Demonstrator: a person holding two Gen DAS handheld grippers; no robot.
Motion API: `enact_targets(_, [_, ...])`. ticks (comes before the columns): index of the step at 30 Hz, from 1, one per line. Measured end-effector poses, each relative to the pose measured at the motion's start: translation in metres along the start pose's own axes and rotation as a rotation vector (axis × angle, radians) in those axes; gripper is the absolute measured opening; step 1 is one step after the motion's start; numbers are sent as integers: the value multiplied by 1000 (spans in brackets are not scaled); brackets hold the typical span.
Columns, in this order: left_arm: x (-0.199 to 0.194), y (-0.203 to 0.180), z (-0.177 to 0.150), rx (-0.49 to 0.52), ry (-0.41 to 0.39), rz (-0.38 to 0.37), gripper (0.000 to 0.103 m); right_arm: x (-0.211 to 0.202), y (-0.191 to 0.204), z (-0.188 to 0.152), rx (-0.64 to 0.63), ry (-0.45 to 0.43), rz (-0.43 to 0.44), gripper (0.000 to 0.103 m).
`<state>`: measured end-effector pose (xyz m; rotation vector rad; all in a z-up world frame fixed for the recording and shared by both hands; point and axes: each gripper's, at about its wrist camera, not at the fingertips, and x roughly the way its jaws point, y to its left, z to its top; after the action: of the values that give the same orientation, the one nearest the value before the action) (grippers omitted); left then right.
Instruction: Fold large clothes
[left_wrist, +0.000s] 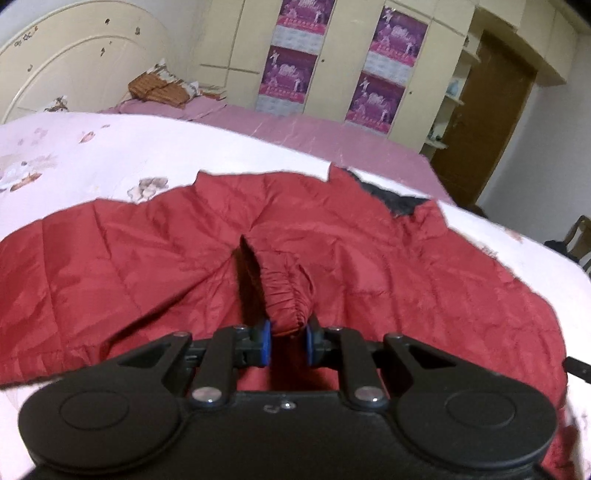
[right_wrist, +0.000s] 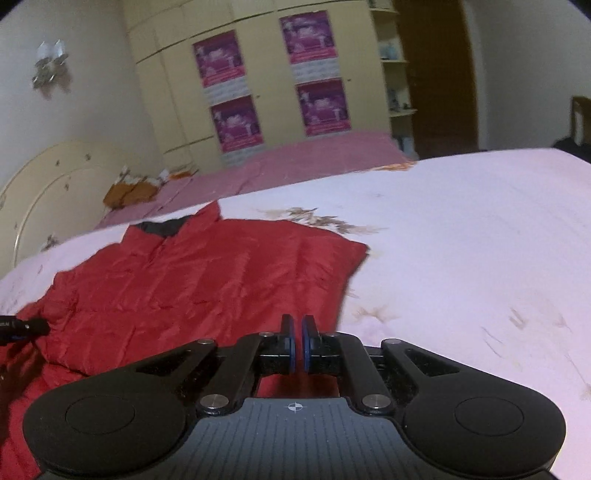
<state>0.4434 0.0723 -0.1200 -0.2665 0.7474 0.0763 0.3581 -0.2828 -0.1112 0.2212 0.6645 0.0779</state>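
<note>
A large red quilted jacket (left_wrist: 155, 266) with a dark collar lining (left_wrist: 391, 195) lies spread on a white floral bedcover (left_wrist: 110, 158). My left gripper (left_wrist: 288, 341) is shut on the jacket's elastic sleeve cuff (left_wrist: 284, 291) and holds it lifted over the body of the jacket. In the right wrist view the jacket (right_wrist: 207, 273) lies ahead and to the left. My right gripper (right_wrist: 296, 345) hovers over the jacket's near edge, its blue pads almost touching with nothing seen between them. The tip of the left gripper (right_wrist: 22, 326) shows at the left edge.
The bed has a pink sheet (left_wrist: 295, 129) beyond the white cover and a cream headboard (left_wrist: 74, 62) with a brown pillow (left_wrist: 159, 88). Cream wardrobes with purple posters (right_wrist: 236, 92) and a brown door (left_wrist: 491, 122) stand behind. White cover (right_wrist: 461, 258) stretches to the right.
</note>
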Motion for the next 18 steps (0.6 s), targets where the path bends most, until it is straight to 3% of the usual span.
enact_targets(2, [6, 5, -3, -1, 31, -1, 17, 27, -2, 0, -8, 94, -24, 6])
enact_targets(4, [6, 8, -4, 28, 52, -9, 22, 33, -4, 3, -8, 97, -12, 6])
enact_targets(5, [3, 8, -2, 47, 53, 8, 30, 29, -5, 5, -10, 92, -9, 6])
enact_targets(7, [-14, 3, 3, 105, -5, 67, 34, 15, -11, 11, 13, 34, 13, 6])
enact_targets(8, [-23, -1, 6, 133, -53, 73, 36, 10, -13, 16, 21, 5, 22, 6])
enact_targets(10, [-26, -12, 13, 173, -75, 49, 36, 7, -14, 28, 10, -35, 19, 6])
enact_targets(16, [27, -50, 16, 311, -15, 12, 38, 53, -8, 52, -39, -15, 32, 6])
enact_targets(18, [42, -48, 16, 294, 9, 15, 39, 75, -14, 53, -54, 14, 6, 6])
